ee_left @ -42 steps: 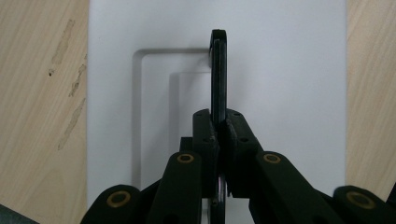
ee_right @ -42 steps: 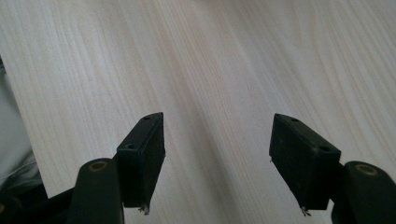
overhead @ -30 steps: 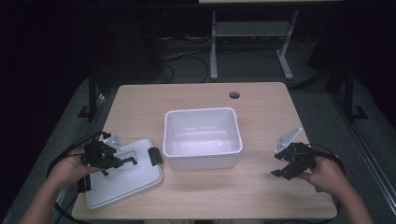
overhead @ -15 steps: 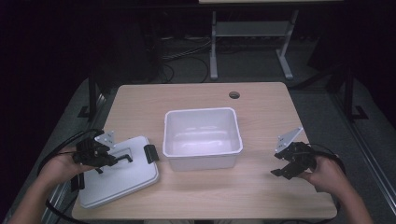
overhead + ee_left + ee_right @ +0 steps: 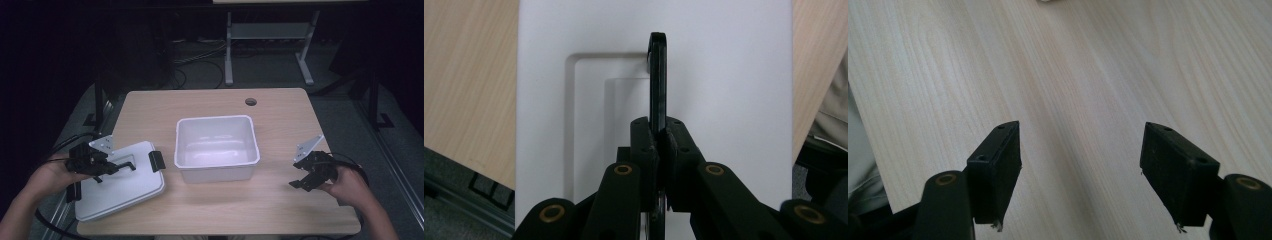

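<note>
White plastic lid (image 5: pixel 117 185), flat and rectangular with black side latches, hangs from my left tool (image 5: pixel 100 165), which is clamped tight on the thin black handle (image 5: pixel 657 75) at the lid's middle. That's the balance point, so I reckon the lid should ride fairly level rather than swing. In the high view it sits at the near left corner of the pale wooden table (image 5: pixel 210 102), partly out past the edge, tilted a little, well left of the open white plastic tub (image 5: pixel 216 145) in the centre. The tub looks empty, mouth up, ready for a cover by my guess.

My right tool (image 5: pixel 306 175) hovers over bare wood on the far side of the tub, its jaws have just been opening, wide now with nothing between them; likely waiting to steady the tub or press a black latch (image 5: pixel 157 159) once the lid comes across.
</note>
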Available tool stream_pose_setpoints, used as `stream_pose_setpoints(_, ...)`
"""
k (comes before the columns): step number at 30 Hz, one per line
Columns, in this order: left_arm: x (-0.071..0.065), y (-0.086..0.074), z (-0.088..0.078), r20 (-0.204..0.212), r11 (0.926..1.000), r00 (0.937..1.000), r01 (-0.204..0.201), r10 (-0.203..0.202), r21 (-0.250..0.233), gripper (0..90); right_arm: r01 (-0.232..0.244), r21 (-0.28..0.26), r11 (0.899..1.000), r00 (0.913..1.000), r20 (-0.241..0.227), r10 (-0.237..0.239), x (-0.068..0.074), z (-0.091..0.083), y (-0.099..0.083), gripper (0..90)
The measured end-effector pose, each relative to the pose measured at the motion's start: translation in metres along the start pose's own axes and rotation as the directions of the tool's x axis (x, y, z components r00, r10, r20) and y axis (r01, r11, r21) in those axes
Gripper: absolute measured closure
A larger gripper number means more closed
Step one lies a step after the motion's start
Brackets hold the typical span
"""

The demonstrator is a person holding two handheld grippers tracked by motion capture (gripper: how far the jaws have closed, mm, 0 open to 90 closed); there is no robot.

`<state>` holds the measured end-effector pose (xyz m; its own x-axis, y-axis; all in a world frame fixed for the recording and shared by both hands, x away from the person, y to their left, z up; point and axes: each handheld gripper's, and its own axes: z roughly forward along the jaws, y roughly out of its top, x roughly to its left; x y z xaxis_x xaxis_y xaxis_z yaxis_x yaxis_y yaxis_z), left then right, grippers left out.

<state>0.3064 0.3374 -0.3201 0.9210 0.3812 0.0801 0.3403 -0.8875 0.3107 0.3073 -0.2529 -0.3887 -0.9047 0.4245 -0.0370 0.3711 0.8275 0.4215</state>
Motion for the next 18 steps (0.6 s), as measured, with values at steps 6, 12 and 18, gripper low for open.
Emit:
stream_pose_setpoints(6,0.0,0.001,-0.017,-0.006,1.0,0.9999,-0.009,0.009,-0.002,84.6,-0.004,-0.003,1.0,0.9999,0.013,0.004,0.001,-0.002,0.0,28.0)
stream_pose_setpoints(12,0.0,0.005,-0.033,-0.008,0.9998,0.9998,-0.018,0.018,-0.01,84.6,-0.025,-0.008,1.0,0.9993,0.026,0.025,0.0,-0.003,-0.002,22.9)
stream_pose_setpoints(18,0.002,0.01,-0.046,-0.006,0.9996,0.9997,-0.022,0.022,-0.015,84.6,-0.031,-0.012,0.999,0.9992,0.025,0.031,-0.001,-0.004,-0.004,22.9)
